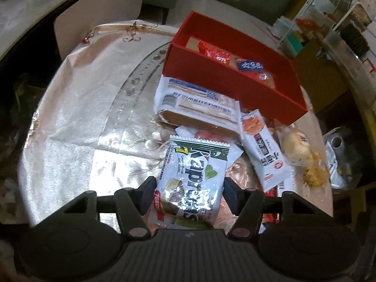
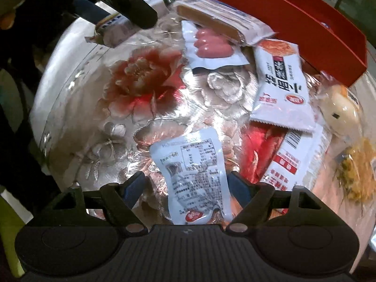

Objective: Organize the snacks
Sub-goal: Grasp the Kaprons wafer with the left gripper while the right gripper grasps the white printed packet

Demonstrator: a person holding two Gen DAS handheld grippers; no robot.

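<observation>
Left wrist view, from the left edge: shiny floral tablecloth [image 1: 77,122] across the whole left half, bare. Low centre: left gripper [image 1: 189,193] clamped on a silver wafer packet [image 1: 195,183], pads pressed against both of its long edges, packet standing up out of the jaws toward the middle of the frame. Above it, centre: long white-and-brown wafer pack [image 1: 197,108] lying flat, just in front of the red box [image 1: 237,87]. Upper centre to right: red box, open-topped, holding a red snack packet [image 1: 215,55] at its left end, a blue-labelled packet [image 1: 250,67] beside it; rest of the floor hidden behind the near wall. Right of centre: white noodle-snack packet [image 1: 263,150] with an orange picture, then a clear bag with a pale bun [image 1: 295,148] at the right.

Right wrist view, from the left: upper left, the left gripper seen from outside, closed on the same packet. Centre: red flower pattern of the cloth. Low centre: right gripper [image 2: 188,189] with fingers spread apart, a white sachet with printed back [image 2: 195,176] lying between them, pads not clearly pressing it. Upper centre: sausage pouch [image 2: 211,47] tucked partly under the long wafer pack. Right: noodle-snack packet over a red-and-white packet [image 2: 284,162]; red box wall along the upper right; bun bag at the far right edge.
</observation>
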